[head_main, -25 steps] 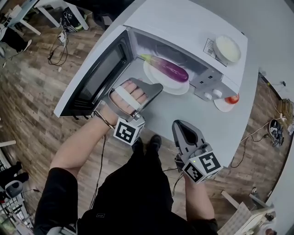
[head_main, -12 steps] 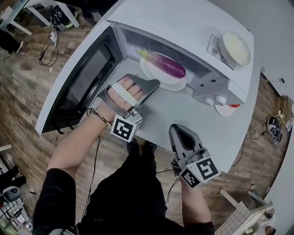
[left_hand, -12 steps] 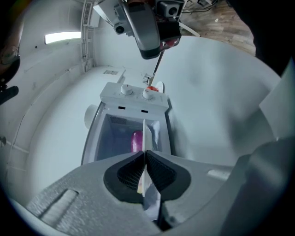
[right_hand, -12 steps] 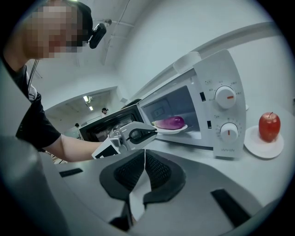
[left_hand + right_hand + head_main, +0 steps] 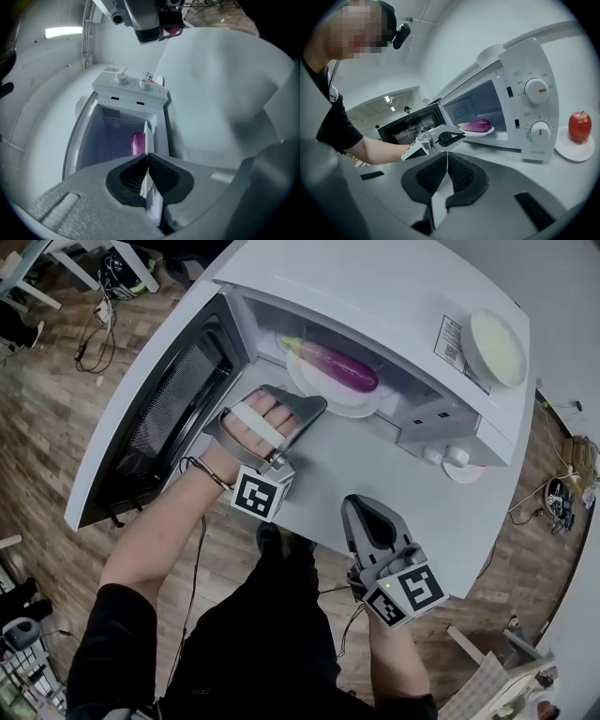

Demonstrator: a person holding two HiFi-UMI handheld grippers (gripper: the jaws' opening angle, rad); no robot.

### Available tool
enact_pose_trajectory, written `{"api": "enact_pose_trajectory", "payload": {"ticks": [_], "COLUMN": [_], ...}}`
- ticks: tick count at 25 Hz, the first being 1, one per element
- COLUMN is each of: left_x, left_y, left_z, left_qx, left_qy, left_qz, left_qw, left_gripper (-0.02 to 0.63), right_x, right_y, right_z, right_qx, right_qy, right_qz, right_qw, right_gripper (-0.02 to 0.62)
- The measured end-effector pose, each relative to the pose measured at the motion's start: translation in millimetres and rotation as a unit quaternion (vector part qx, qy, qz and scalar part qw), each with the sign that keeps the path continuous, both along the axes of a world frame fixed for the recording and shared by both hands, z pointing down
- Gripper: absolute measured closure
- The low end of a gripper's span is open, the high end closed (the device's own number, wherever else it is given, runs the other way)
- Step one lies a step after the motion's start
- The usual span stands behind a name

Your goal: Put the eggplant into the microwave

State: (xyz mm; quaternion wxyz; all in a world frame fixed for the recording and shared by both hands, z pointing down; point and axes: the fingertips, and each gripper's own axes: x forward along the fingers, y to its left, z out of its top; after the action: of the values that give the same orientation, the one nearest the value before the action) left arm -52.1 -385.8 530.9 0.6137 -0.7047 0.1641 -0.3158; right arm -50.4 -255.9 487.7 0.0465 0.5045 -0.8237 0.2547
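A purple eggplant (image 5: pixel 335 365) lies on a white plate (image 5: pixel 361 401) inside the open microwave (image 5: pixel 375 287). My left gripper (image 5: pixel 317 407) is at the plate's near rim and shut on it. In the left gripper view, rolled sideways, the rim (image 5: pixel 150 136) runs between the pads (image 5: pixel 161 176), with the eggplant (image 5: pixel 137 143) beside it. My right gripper (image 5: pixel 361 509) hangs shut and empty above the table's front edge, away from the microwave. From the right gripper view I see the eggplant (image 5: pixel 477 125), the plate (image 5: pixel 485 132) and the left gripper (image 5: pixel 457 136) at the plate.
The microwave door (image 5: pixel 169 399) stands wide open to the left. A red apple (image 5: pixel 580 126) on a small white saucer (image 5: pixel 576 151) sits right of the control knobs (image 5: pixel 536 91). A white dish (image 5: pixel 497 345) rests on the microwave's top. The grey table (image 5: pixel 375 470) ends close in front.
The left gripper has sunk a little while keeping hold of the plate's rim, and the plate with the eggplant sits slightly deeper in the microwave. The right gripper has dropped a little.
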Motion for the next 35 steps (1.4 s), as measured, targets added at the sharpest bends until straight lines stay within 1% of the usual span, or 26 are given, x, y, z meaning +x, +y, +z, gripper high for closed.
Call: {"api": "enact_pose_trajectory", "payload": {"ticks": [4, 8, 13, 18, 20, 23, 26, 29, 31, 35], "left_x": [0, 1, 7, 15, 17, 14, 10, 6, 4, -2], "left_y": [-10, -18, -29, -37, -42, -51, -55, -53, -50, -47], "left_z": [4, 8, 13, 13, 12, 13, 13, 12, 11, 12], "left_qx": [0.002, -0.001, 0.005, -0.002, -0.007, -0.021, -0.045, -0.063, -0.065, -0.068], "left_qy": [-0.017, -0.025, -0.047, -0.054, -0.058, -0.075, -0.091, -0.100, -0.102, -0.109], "left_qz": [-0.008, -0.017, -0.034, -0.049, -0.060, -0.080, -0.095, -0.099, -0.098, -0.104], "left_qw": [0.9998, 0.9995, 0.9983, 0.9973, 0.9965, 0.9937, 0.9904, 0.9880, 0.9877, 0.9862], "left_gripper": [0.586, 0.586, 0.586, 0.586, 0.586, 0.584, 0.584, 0.584, 0.580, 0.548], "right_x": [-1, -1, 4, 6, 7, 4, 1, -3, -6, -9], "right_y": [-2, -2, 1, 2, 2, 2, 1, 2, 3, 5], "right_z": [-1, -4, -3, -8, -9, -11, -13, -13, -12, -13], "right_qx": [-0.002, -0.004, -0.011, -0.017, -0.019, -0.020, -0.018, -0.018, -0.019, -0.017], "right_qy": [-0.001, -0.001, 0.021, 0.017, 0.015, 0.013, 0.010, 0.009, 0.008, 0.005], "right_qz": [0.001, 0.001, 0.000, -0.001, -0.002, -0.007, -0.012, -0.018, -0.021, -0.024], "right_qw": [1.000, 1.000, 1.000, 1.000, 1.000, 1.000, 1.000, 1.000, 1.000, 1.000], "right_gripper": [0.578, 0.578, 0.578, 0.578, 0.578, 0.578, 0.578, 0.578, 0.578, 0.578]}}
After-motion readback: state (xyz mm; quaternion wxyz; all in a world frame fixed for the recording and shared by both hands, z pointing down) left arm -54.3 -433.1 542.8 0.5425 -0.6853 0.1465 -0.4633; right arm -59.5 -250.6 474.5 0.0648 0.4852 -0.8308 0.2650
